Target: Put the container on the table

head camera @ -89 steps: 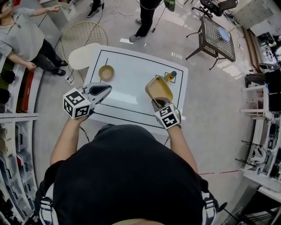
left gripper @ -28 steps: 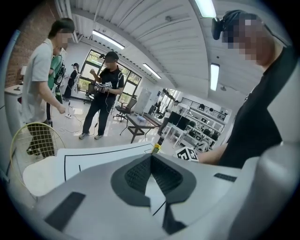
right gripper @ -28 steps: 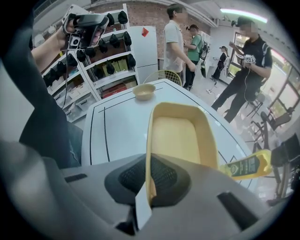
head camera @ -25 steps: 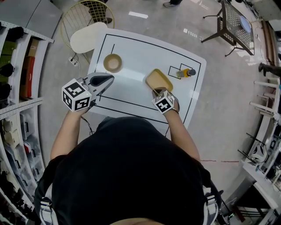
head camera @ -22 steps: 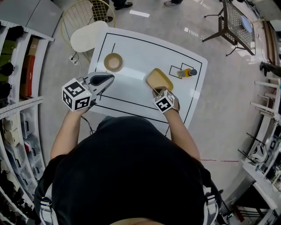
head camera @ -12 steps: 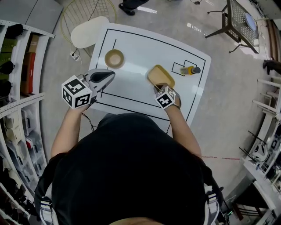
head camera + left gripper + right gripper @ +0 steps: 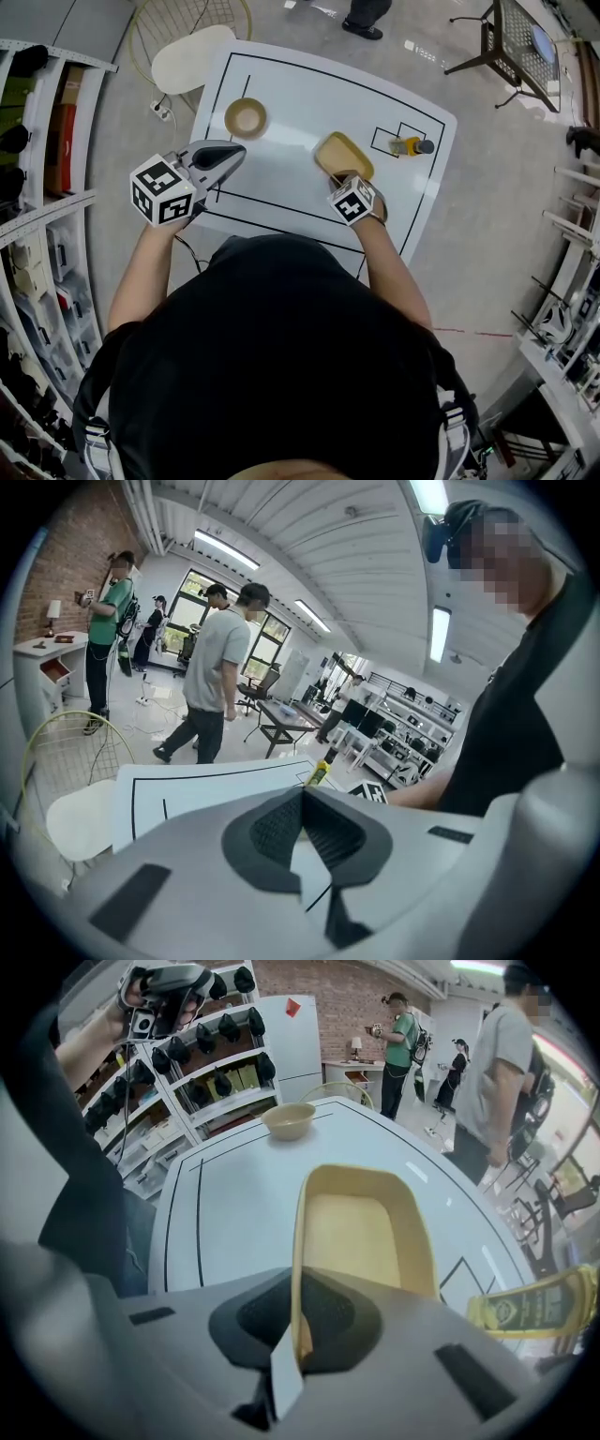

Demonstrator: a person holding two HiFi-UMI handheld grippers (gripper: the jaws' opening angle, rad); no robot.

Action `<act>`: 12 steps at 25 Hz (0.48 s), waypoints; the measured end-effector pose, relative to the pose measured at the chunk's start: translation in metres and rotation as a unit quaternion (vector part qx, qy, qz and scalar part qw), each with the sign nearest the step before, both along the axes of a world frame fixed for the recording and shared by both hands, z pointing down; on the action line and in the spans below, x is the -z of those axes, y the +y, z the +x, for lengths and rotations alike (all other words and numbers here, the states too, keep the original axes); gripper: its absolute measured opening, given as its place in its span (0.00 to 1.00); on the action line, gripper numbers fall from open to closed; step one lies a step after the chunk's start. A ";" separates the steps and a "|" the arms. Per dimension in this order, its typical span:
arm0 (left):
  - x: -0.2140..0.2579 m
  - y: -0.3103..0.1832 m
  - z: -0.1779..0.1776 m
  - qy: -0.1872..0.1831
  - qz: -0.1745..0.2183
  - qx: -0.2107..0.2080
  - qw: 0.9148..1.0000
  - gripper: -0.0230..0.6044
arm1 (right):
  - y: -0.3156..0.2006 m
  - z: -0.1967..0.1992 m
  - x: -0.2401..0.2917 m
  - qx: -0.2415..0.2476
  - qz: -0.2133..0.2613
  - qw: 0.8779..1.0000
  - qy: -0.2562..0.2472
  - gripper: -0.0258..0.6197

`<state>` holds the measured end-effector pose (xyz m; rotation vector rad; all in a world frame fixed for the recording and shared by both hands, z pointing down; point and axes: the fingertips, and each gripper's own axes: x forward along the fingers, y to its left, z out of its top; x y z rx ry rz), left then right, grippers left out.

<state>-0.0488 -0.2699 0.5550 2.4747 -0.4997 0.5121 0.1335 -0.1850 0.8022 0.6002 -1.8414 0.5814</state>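
Both jaws of our right gripper (image 7: 341, 178) pinched the near rim of the yellow container (image 7: 343, 155), whose long axis ran away from us, low over the table (image 7: 281, 89); our left gripper (image 7: 228, 155), closed and empty, hovered well aside

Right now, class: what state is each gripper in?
Left gripper: closed, holding nothing.
Right gripper: closed on the wall of the shallow yellow rectangular plastic container.

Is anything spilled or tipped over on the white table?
No, nothing stands out. The yellow container is empty, and the right claw is pinching it by its rim. The bowl sits upright, and the bottle stands in its marked box. There are no spills on the table.
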 end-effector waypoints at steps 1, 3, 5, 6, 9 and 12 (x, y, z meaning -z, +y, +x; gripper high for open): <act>-0.001 0.000 0.000 0.000 0.000 0.000 1.000 0.05 | 0.000 -0.001 -0.001 0.000 -0.001 1.000 0.000 0.05; -0.002 -0.001 0.000 -0.001 -0.002 0.000 1.000 0.05 | 0.001 -0.001 -0.003 0.001 -0.002 1.000 0.002 0.05; -0.002 -0.002 0.000 -0.001 -0.003 0.000 1.000 0.05 | 0.001 -0.001 -0.005 0.001 -0.003 1.000 0.002 0.05; -0.003 -0.002 0.000 -0.001 -0.004 0.001 1.000 0.05 | 0.002 -0.001 -0.006 0.002 -0.004 1.000 0.003 0.05; -0.004 -0.002 -0.001 -0.001 -0.007 0.002 1.000 0.05 | 0.002 -0.002 -0.007 0.005 -0.007 1.000 0.004 0.05; -0.006 -0.003 -0.001 0.000 -0.009 0.002 1.000 0.05 | 0.002 -0.002 -0.009 0.007 -0.009 1.000 0.005 0.05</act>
